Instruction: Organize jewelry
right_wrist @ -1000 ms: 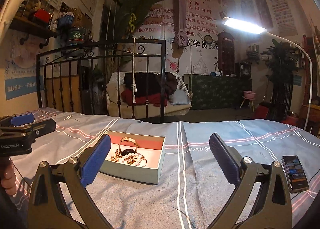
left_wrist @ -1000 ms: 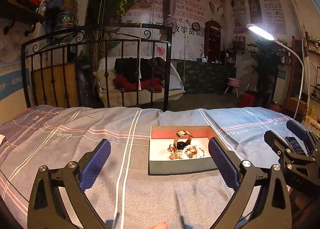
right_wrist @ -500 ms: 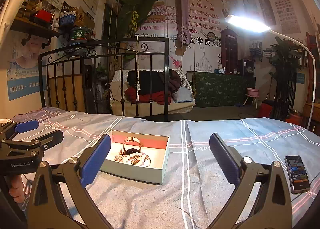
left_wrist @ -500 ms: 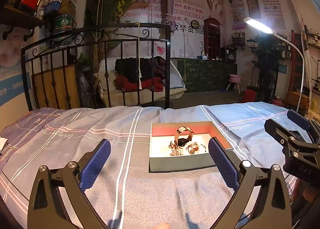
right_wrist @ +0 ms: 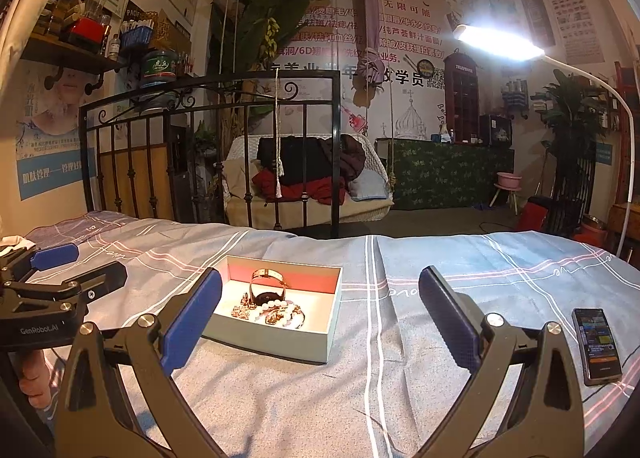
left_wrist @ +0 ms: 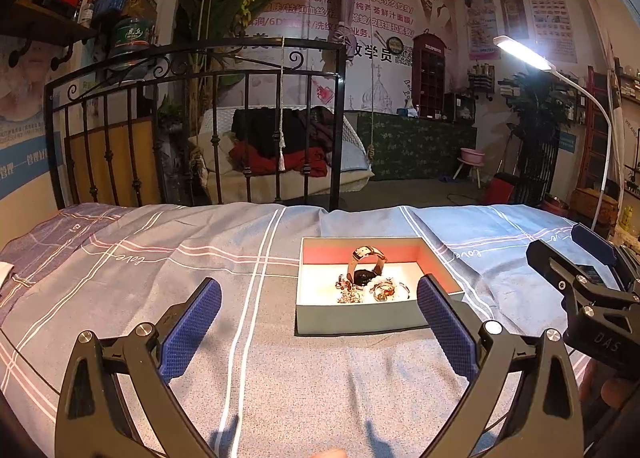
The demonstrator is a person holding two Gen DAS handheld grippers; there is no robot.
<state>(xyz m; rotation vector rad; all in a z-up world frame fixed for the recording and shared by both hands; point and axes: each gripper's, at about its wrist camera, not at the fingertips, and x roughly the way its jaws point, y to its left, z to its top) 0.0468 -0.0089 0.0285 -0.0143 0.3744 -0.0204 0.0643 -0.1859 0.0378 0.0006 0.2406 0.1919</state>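
An open grey box [left_wrist: 360, 320] with a pink inner wall sits on the bed. It also shows in the right wrist view [right_wrist: 276, 340]. Inside it a gold watch [left_wrist: 366, 264] stands upright, with a pile of bracelets and beads [left_wrist: 374, 290] in front. In the right wrist view the watch [right_wrist: 267, 284] and white beads [right_wrist: 276, 310] show too. My left gripper [left_wrist: 318, 328] is open and empty, a little short of the box. My right gripper [right_wrist: 320, 322] is open and empty, with the box ahead to its left.
The bed has a blue-grey striped sheet [left_wrist: 160, 282]. A black iron bedstead [left_wrist: 192, 130] stands at the far edge. A phone [right_wrist: 598, 344] lies on the sheet at the right. A floor lamp [right_wrist: 500, 42] shines from the right.
Both grippers have tilted up a little, so the box sits lower and nearer in both views. Nothing was taken hold of.
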